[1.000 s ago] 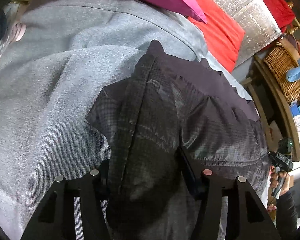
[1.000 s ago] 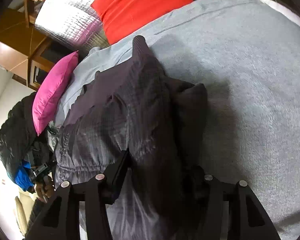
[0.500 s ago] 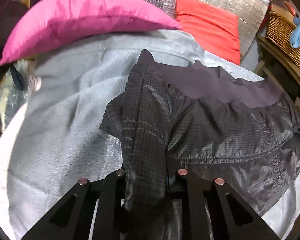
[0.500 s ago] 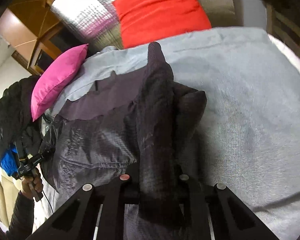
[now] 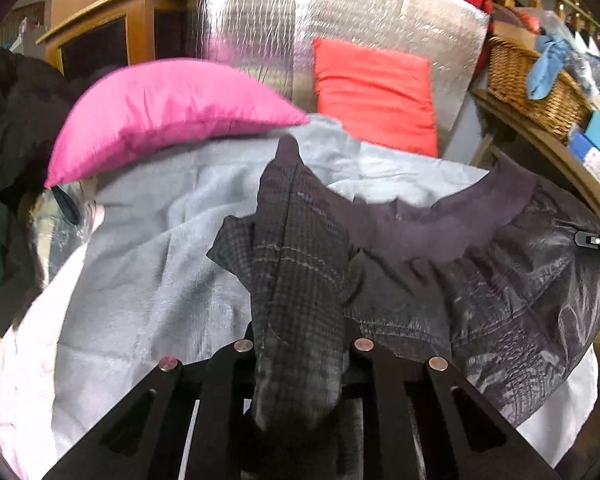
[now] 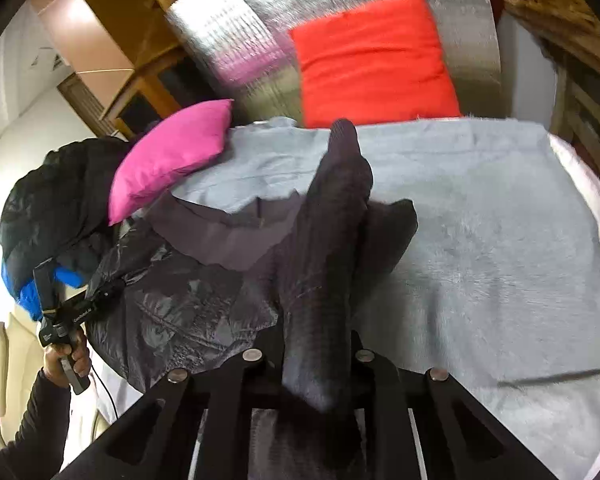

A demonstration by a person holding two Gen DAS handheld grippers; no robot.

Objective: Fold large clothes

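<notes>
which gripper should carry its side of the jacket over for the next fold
Left gripper, probably. Both are shut on the jacket, but its bulk hangs by the left, while open grey blanket lies beside the right gripper.

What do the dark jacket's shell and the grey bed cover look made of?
Jacket: likely thin nylon or polyester; glossy, crinkled, fine grid weave, with a matte lining.
Bed cover: probably soft fleece or plush; fuzzy, matte nap.
Both grippers pinch the jacket.

My bed (image 6: 480,240) is covered by a light grey blanket (image 5: 148,280). On the blanket the dark jacket (image 5: 480,280) rests along its far edge, the pink pillow (image 5: 168,116) lies at the head, and the red cushion (image 6: 372,60) stands against the silver panel (image 5: 380,16).
</notes>
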